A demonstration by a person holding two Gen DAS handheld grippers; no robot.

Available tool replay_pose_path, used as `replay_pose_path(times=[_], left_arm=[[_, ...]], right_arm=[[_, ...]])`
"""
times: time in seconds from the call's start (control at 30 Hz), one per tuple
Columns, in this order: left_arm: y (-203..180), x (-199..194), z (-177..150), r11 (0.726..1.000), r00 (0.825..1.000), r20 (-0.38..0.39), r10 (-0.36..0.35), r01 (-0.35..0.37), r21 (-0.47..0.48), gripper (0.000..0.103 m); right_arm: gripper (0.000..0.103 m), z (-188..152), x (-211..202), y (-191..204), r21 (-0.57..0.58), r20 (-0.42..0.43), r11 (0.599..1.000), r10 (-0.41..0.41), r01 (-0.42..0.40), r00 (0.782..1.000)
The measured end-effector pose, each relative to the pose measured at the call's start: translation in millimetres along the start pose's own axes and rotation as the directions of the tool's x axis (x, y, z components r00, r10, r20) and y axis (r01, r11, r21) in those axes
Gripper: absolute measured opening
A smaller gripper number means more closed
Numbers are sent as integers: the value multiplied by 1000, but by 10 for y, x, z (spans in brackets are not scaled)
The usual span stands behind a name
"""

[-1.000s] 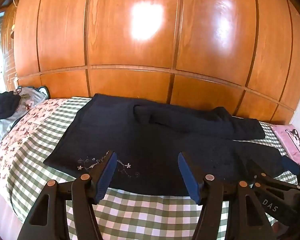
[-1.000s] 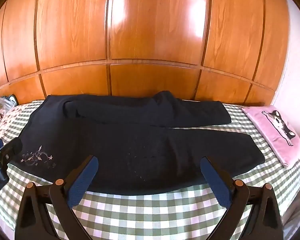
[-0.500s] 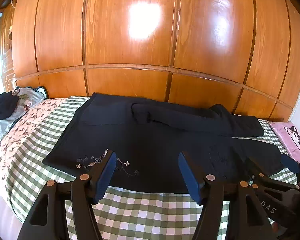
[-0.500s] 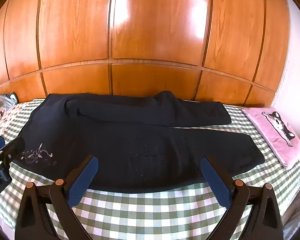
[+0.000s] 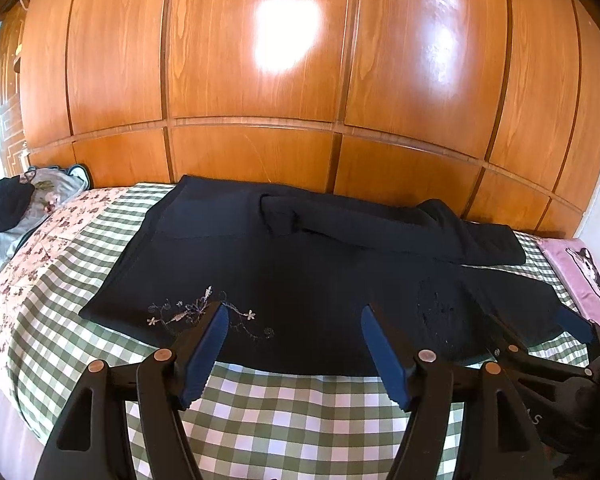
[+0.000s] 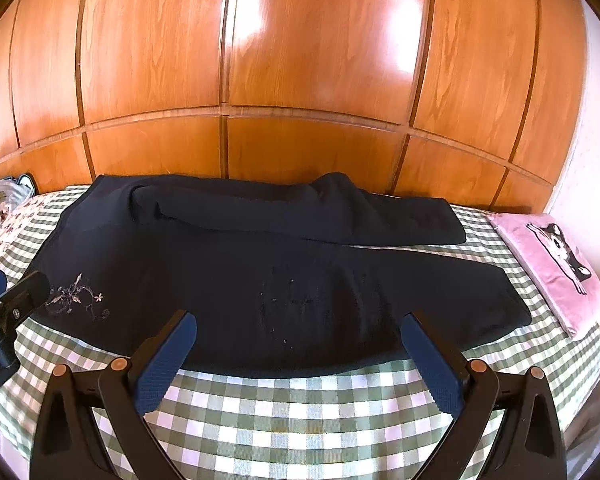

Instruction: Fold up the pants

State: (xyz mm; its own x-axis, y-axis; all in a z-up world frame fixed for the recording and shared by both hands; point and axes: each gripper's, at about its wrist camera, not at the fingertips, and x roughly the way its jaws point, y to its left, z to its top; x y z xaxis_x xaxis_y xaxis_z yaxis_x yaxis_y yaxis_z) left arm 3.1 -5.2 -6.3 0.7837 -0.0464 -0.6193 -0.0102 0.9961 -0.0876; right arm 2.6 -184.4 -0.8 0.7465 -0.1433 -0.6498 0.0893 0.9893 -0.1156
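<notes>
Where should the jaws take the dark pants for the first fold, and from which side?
Probably the near long edge of the dark pants: it lies flat along the checked bedspread, right in front of both grippers. Come in low from the near side, left gripper, jaws opening and empty, by the floral embroidery, right gripper toward the hem end. The far leg lies bunched.

Bright, warm daylight fills both views, throwing white glare patches on the glossy wooden wardrobe doors [image 5: 260, 80] at twelve o'clock. Fisheye distortion bows the panel seams, and black vignette fills the corners. The dark pants [image 6: 260, 272] lose detail in their shadowed folds, though focus stays sharp.
</notes>
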Motion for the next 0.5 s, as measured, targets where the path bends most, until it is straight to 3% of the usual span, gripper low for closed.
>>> replay_pose_path(times=[0.5], left_arm=[[-17,59,14,1000,1000,-10,-9,9,3,70]], right_arm=[[103,-16,73,68,-17,-1,1000,0,-1,1000]])
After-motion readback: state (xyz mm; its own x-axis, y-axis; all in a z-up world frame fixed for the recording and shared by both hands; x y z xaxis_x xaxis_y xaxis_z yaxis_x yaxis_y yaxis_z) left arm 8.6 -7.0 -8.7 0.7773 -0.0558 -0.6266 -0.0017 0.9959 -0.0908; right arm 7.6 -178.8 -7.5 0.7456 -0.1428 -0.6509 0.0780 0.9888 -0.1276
